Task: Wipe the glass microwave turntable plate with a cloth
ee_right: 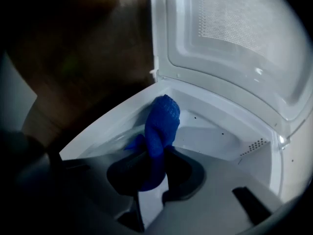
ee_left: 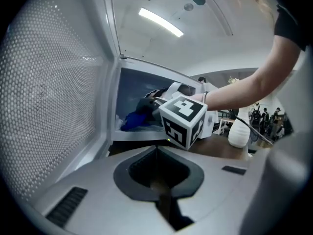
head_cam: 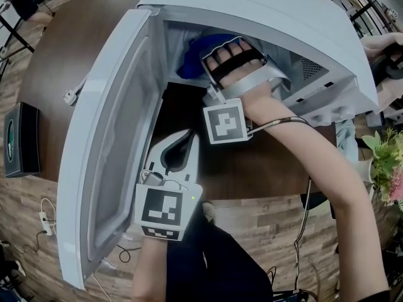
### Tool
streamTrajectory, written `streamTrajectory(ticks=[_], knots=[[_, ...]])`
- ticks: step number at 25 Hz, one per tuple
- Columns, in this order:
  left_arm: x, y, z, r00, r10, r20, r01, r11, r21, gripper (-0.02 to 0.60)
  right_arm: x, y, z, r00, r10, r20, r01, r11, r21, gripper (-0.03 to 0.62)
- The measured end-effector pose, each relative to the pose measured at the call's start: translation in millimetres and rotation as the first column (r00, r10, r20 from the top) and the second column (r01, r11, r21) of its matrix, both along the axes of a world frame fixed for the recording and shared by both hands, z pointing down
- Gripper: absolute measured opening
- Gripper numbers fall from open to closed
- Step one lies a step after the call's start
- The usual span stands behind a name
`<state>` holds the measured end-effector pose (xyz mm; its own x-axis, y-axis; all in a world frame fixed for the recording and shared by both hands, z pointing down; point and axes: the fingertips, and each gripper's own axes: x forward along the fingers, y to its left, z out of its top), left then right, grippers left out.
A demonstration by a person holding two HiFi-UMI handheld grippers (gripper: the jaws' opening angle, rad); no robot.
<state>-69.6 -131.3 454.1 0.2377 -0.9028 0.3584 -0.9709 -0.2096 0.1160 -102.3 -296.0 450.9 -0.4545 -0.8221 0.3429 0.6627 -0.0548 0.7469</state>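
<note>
We are reaching into the open white microwave oven [head_cam: 283, 17] for the wiping step.
The right claw [ee_right: 151, 177] is clenching a crumpled blue cloth [ee_right: 161, 121], which is sticking out just ahead of it into the cavity. We cannot make out the glass turntable plate, which is probably below the cloth. The left claw [ee_left: 159, 180] is waiting outside, closed on nothing. The next move, we judge, is pressing down and sweeping round.

Head view evenly lit, sharp; heavy fisheye bend at edges. Left gripper view bright, ceiling strip light [ee_left: 160, 22] glaring, foreground soft. Right gripper view dim, left half prob. underexposed, corners vignetted.
</note>
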Motion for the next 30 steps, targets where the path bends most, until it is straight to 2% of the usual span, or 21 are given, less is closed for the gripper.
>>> streamTrajectory(ticks=[5,10,19,25,30], knots=[[2.2,0.8,0.6,1.000,0.001,-0.002,-0.001,1.000,-0.002,0.009,12.5,3.7,10.3,0.993,-0.050,-0.103,0.060,0.994,0.088,0.051],[4.9,0.4,-0.6,1.000,0.003,0.001,-0.003,1.000,0.000,0.009,26.6,1.0,11.0,0.987,-0.046,-0.152,0.065,0.991,0.116,0.051],[14.2,0.2,-2.1,1.000,0.018,0.002,-0.018,1.000,0.003,0.009,64.7,-9.5,15.6,0.968,0.005,-0.250,0.036,0.987,0.157,0.049],[24.2,-0.5,-5.1,0.998,0.028,-0.063,-0.027,0.999,0.017,0.009,87.4,-18.1,18.5,0.943,0.064,-0.327,0.000,0.981,0.193,0.048],[26.9,-0.1,-3.9,0.996,0.024,-0.087,-0.024,1.000,0.009,0.009,105.3,-22.9,20.0,0.918,0.101,-0.383,-0.014,0.974,0.224,0.048]])
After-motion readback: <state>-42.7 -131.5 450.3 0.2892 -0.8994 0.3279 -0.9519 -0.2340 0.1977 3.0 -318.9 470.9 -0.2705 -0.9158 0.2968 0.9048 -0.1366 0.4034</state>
